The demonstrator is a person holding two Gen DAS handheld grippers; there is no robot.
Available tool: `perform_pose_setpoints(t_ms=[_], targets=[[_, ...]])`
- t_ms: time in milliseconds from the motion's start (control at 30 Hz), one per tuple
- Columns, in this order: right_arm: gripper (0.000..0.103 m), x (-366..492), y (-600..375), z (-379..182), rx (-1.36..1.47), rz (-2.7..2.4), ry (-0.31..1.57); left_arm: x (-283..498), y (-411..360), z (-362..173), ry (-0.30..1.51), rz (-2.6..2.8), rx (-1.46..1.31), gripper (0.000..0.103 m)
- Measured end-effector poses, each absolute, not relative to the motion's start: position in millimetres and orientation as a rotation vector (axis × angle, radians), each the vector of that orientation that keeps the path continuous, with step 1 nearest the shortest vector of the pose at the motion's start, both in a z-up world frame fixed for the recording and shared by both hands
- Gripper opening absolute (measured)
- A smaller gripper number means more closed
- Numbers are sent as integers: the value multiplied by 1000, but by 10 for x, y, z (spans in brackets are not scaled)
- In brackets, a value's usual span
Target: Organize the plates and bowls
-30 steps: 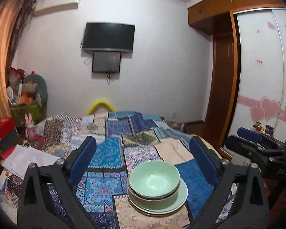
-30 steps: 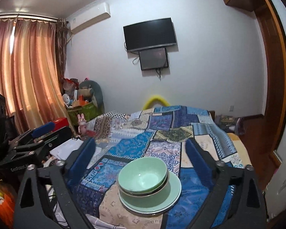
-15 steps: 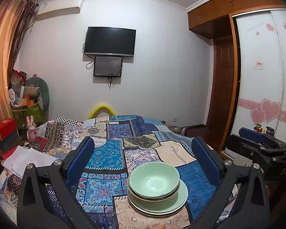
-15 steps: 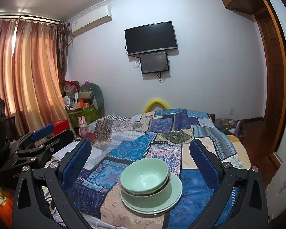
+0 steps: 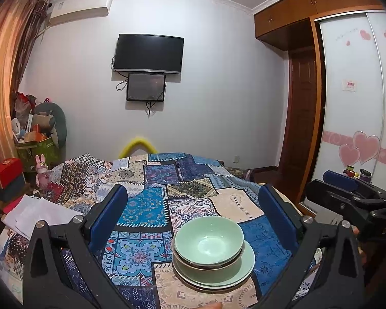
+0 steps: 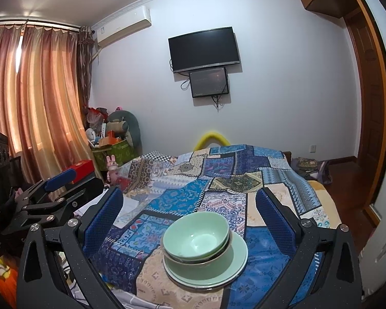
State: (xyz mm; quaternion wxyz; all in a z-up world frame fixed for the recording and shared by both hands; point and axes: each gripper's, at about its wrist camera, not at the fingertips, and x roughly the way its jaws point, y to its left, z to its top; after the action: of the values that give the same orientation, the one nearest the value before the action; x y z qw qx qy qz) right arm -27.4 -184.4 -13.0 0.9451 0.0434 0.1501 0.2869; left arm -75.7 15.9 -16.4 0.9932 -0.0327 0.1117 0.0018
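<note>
Two pale green bowls (image 5: 209,242) are nested on a stack of pale green plates (image 5: 247,262), near the front edge of a surface covered by a patchwork cloth (image 5: 141,206). My left gripper (image 5: 193,191) hovers open above and behind the stack, its blue pads wide apart and holding nothing. The right wrist view shows the same bowls (image 6: 196,237) and plates (image 6: 235,257) just right of centre. My right gripper (image 6: 190,193) is open as well, its fingers on either side of the stack without touching it.
White papers (image 5: 38,216) lie at the cloth's left edge. Red boxes (image 5: 5,172) and a bin of toys (image 5: 36,141) stand to the left. A wardrobe (image 5: 352,118) and a doorway are to the right. A TV (image 5: 149,52) hangs on the far wall.
Both wrist views have shifted only slightly. The stack has stayed where it was, and both grippers have remained open.
</note>
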Motion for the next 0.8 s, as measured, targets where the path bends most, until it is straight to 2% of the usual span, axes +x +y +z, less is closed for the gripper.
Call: perform_pose_setpoints(t_ms=[800], targets=[[103,-275,-1816,-115,78,587,305,-733,151,-164,230,-2,-83,103]])
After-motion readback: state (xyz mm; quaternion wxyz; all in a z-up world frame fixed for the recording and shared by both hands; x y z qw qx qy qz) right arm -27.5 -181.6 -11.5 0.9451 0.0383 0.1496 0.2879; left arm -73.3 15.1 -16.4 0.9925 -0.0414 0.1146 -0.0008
